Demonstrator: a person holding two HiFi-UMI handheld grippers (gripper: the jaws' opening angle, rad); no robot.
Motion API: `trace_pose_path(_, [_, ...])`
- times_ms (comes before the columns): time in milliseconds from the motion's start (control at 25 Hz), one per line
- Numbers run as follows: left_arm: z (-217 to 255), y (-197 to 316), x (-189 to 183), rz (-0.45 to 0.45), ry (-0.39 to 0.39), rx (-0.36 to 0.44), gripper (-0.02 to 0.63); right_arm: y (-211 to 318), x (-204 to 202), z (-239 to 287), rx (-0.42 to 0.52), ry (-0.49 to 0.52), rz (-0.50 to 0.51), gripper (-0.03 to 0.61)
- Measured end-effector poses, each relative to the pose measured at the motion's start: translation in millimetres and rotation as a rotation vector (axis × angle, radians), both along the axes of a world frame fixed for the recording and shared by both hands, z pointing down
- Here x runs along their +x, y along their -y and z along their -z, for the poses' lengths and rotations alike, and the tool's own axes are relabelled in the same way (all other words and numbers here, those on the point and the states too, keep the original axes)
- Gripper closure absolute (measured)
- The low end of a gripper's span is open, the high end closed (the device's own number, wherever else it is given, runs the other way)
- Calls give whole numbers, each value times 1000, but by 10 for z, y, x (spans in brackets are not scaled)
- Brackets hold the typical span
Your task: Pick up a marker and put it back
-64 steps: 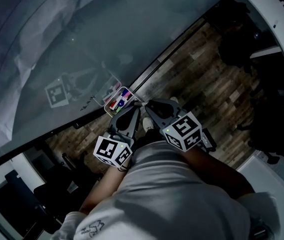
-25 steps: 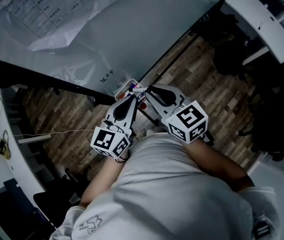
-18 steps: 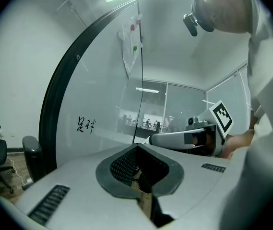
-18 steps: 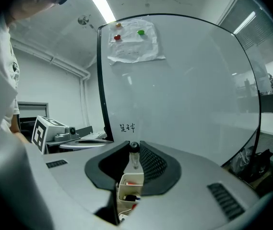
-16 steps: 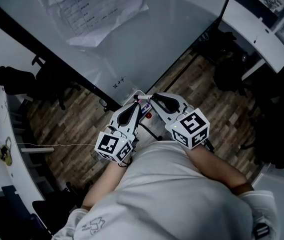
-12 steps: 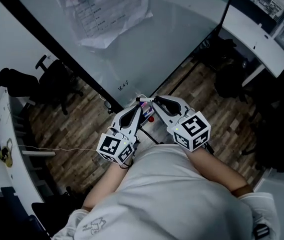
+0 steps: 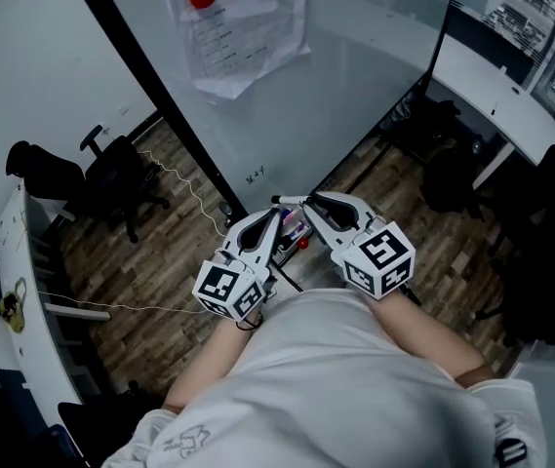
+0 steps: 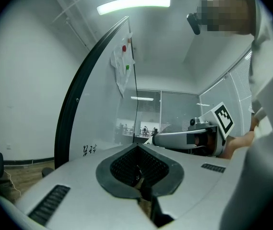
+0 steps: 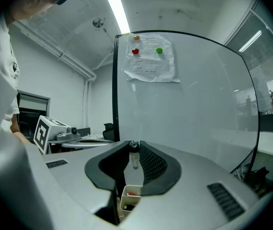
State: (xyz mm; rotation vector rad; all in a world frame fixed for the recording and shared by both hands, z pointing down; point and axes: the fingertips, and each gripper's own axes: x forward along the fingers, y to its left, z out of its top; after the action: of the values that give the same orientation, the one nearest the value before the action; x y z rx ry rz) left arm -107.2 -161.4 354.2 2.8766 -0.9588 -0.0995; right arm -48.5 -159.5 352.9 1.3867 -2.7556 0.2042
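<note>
A whiteboard (image 7: 355,76) fills the upper head view, with a paper sheet (image 7: 243,27) pinned near its top; beside it run wooden floor (image 7: 160,252) and an office chair (image 7: 111,169). Both grippers are held close to the person's chest, their tips meeting. The left gripper (image 8: 136,146) has its jaws together. The right gripper (image 9: 134,144) has its jaws clamped on a marker (image 9: 134,158) at their tips, above a small white box (image 9: 126,198).

Whiteboard (image 7: 355,96) close ahead, black frame post (image 7: 150,94) left, marker tray (image 9: 128,199) below, bare floor (image 7: 160,252) leftward.
</note>
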Motion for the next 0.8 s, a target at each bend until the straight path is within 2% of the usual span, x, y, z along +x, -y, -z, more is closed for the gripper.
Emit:
trace_pose_path(160, [56,-79,-1,-24,-22,-3,611,-55,-24,35,10,-7,-4,506])
trace_pose_path(320, [54,-68,-77,-7,-54,-17,609,-70,-36,28,7,-7,-8,506])
trace_pose_path(800, [-117,56,-93,32,-37,-63,609,55,13,-71,-26,-1,-10,506])
